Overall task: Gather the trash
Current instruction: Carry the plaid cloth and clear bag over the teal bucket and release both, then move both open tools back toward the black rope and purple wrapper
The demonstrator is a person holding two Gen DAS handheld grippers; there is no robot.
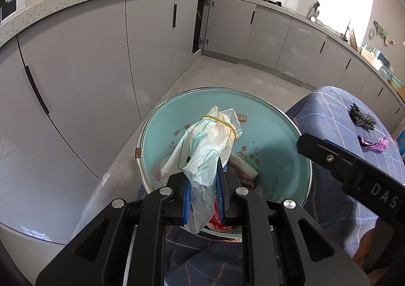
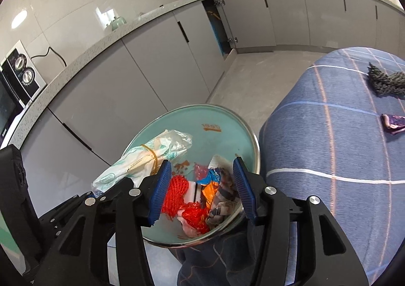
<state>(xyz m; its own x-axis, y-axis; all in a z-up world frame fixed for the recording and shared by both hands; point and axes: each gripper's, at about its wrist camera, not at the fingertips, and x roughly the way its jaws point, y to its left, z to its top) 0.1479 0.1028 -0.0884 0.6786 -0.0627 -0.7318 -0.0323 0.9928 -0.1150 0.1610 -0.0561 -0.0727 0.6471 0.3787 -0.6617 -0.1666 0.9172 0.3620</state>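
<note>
My left gripper (image 1: 203,189) is shut on a bundle of white and clear plastic bags (image 1: 207,141) bound with a yellow rubber band, held over a teal metal-rimmed bin (image 1: 276,118). The bundle also shows in the right wrist view (image 2: 141,159). My right gripper (image 2: 200,187) is open and empty above the bin (image 2: 227,121), which holds red mesh netting (image 2: 177,197), an orange wrapper and other scraps. Its body shows in the left wrist view (image 1: 354,172). A purple wrapper (image 2: 393,122) and a dark dried sprig (image 2: 384,80) lie on the blue checked cloth (image 2: 329,134).
Grey kitchen cabinets (image 1: 88,70) run along the left and back under a speckled counter (image 2: 76,63). One cabinet door (image 1: 202,22) stands ajar. A microwave (image 2: 15,83) sits on the counter. The bin stands on the grey floor (image 1: 227,73) beside the cloth-covered table.
</note>
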